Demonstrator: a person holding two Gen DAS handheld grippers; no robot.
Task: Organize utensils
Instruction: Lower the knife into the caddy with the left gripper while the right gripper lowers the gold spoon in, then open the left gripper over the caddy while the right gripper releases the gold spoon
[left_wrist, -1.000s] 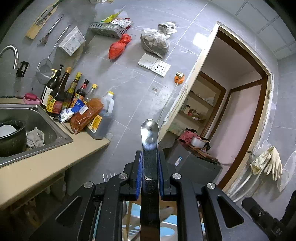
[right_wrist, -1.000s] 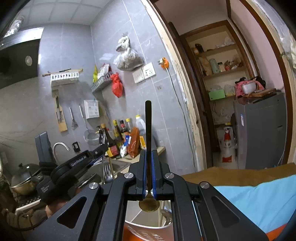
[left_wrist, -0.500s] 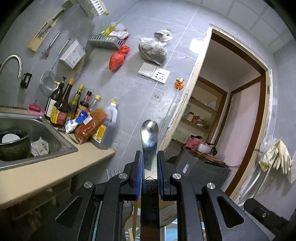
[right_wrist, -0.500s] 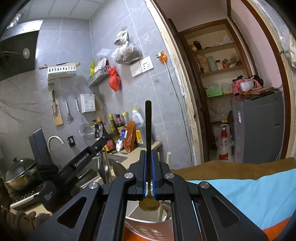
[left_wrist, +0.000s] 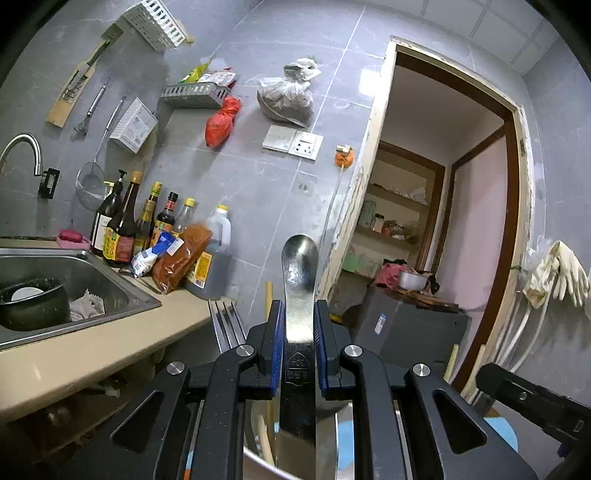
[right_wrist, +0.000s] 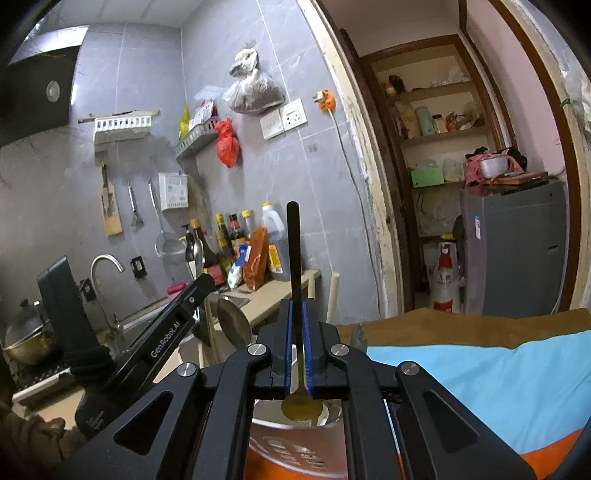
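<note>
My left gripper (left_wrist: 299, 306) is shut on the flat handle of a steel utensil (left_wrist: 299, 266), whose rounded end points up. The lower part of the utensil drops behind the gripper toward the metal rim of a utensil holder (left_wrist: 266, 466). My right gripper (right_wrist: 297, 306) is shut on a thin dark-handled spoon (right_wrist: 293, 240). Its gold bowl (right_wrist: 301, 406) hangs just over the holder's mouth (right_wrist: 280, 446). The left gripper shows at the left of the right wrist view, close beside the holder. The right gripper shows at the left wrist view's lower right.
Fork tines (left_wrist: 226, 321), a chopstick (left_wrist: 269, 295) and a steel spoon bowl (right_wrist: 232, 325) stand up out of the holder. A sink (left_wrist: 74, 273) and a row of bottles (left_wrist: 147, 229) are on the counter to the left. A blue cloth (right_wrist: 480, 387) lies to the right, with a doorway (left_wrist: 443, 221) beyond.
The left gripper has sunk and rolled with its utensil, bringing the fork tines and holder rim into view. The right gripper has lowered slightly, so the holder looks larger under the gold spoon.
</note>
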